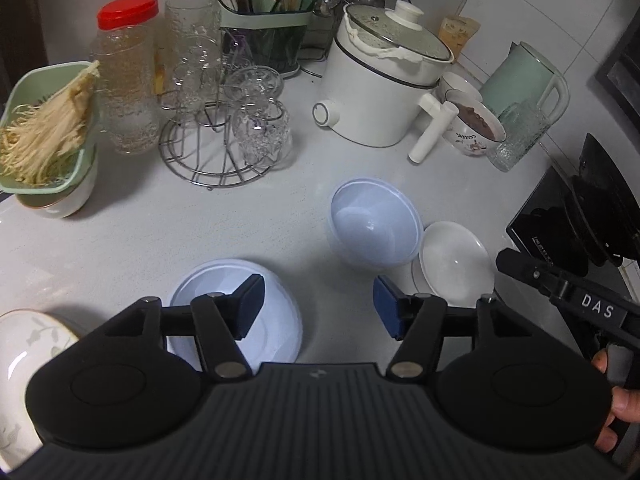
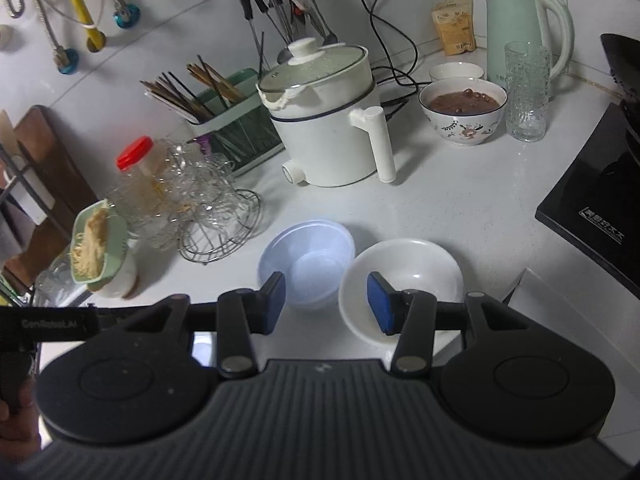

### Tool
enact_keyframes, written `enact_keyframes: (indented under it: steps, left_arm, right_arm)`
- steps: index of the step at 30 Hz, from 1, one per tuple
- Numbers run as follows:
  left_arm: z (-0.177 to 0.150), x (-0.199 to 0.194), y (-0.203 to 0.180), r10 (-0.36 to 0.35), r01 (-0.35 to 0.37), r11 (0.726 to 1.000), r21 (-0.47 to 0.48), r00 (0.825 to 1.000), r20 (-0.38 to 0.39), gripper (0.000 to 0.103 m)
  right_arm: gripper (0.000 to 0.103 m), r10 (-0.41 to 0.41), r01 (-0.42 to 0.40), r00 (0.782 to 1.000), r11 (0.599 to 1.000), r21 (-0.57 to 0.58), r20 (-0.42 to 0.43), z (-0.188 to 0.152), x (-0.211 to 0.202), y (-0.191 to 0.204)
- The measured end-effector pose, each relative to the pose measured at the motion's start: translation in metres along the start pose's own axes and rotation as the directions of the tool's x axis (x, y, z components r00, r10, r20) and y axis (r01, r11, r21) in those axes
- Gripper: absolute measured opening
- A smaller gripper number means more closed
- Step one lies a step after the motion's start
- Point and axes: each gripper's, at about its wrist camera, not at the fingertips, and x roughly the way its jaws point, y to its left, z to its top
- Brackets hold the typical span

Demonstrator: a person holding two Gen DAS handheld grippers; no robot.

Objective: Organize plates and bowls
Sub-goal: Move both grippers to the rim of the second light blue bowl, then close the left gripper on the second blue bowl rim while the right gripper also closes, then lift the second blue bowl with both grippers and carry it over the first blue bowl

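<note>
Above the near desk, the left gripper has its fingers spread, empty, over a pale blue bowl. The right gripper fingers are likewise parted and empty, between a second blue bowl and a white bowl just right of it.

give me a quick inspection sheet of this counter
surface: white counter, crowded at the back
job's things: two pale blue bowls, white bowl, floral plate, all apart, unstacked
clutter: electric pot, kettle, glass rack, chopstick holder, bowl of food
grippers: left gripper and right gripper open, empty
cables: black cords behind pot
surroundings: tiled wall, cooktop right
</note>
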Motion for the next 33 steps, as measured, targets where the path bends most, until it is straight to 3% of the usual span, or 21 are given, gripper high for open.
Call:
enact_keyframes:
  steps: [12,25,33]
  left_arm:
    - [0.04,0.077,-0.015,-0.048,0.046,0.998,-0.04,0.997,-0.063,0.064]
    - [0.073,0.138,-0.003,-0.031,0.02,0.997,-0.073,0.987,-0.156,0.042]
    - [0.077,0.157,-0.003,-0.033,0.018,0.997,-0.077,0.98,-0.196,0.024]
  right_arm:
    - [0.041,-0.001,0.0,0.997,1.0,-0.015,-0.076,0.035,0.063,-0.029]
    - [0.037,0.05,-0.058,0.977,0.998,-0.029,-0.208,0.053,0.139,-0.028]
    - [0.026,0.039,-0.053,0.966,0.997,-0.048,-0.255,0.059,0.171,-0.024]
